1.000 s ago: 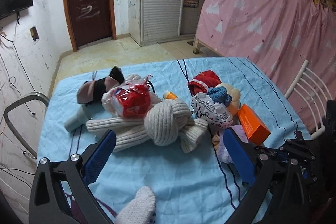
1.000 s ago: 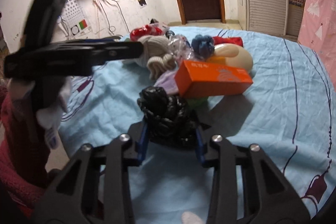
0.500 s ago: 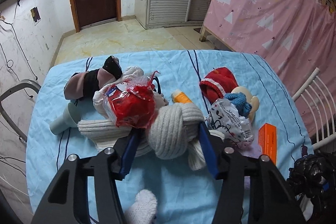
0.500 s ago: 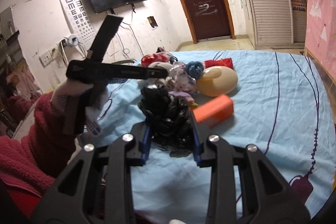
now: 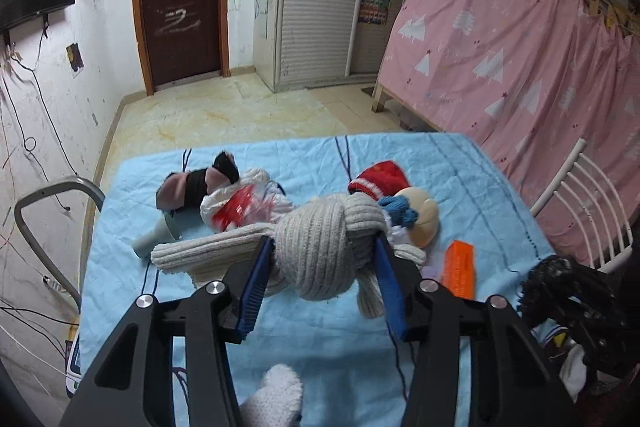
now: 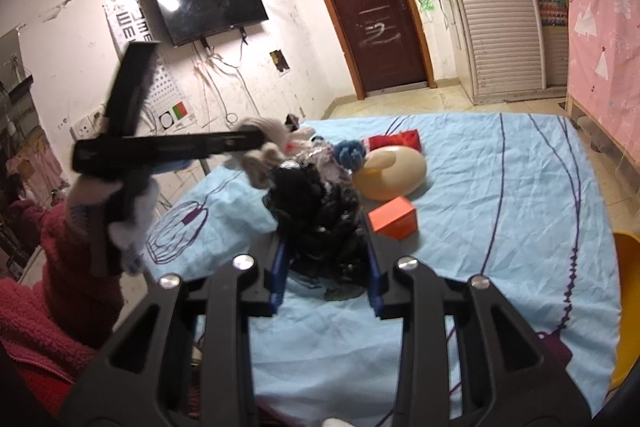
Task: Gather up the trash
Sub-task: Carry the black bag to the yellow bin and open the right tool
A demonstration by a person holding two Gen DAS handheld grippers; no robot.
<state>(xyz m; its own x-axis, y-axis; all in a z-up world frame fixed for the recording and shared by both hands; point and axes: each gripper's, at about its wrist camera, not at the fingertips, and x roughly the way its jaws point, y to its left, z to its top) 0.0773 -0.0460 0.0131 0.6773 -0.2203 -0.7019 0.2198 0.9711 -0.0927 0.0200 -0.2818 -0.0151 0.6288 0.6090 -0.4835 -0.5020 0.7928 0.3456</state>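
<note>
While half-closed, left gripper (image 5: pixel 322 263) pads around knotted knit scarf (image 5: pixel 320 247)

Left gripper (image 5: pixel 322 269) angled downward, jaws just closed onto knotted cream ribbed-knit cloth (image 5: pixel 320 251), right gripper (image 6: pixel 324 259) clamping crumpled black plastic bag (image 6: pixel 320 223), white-gloved hand (image 6: pixel 120 211) below left gripper

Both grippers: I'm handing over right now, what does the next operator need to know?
Left gripper: just closed on the knotted cream scarf.
Right gripper: shut on the crumpled black bag.
On the blue sheet: red-and-white plastic bag, orange box, red hat.
Done: scarf gripped.
Left: bag the trash; black bag not opened yet.
</note>
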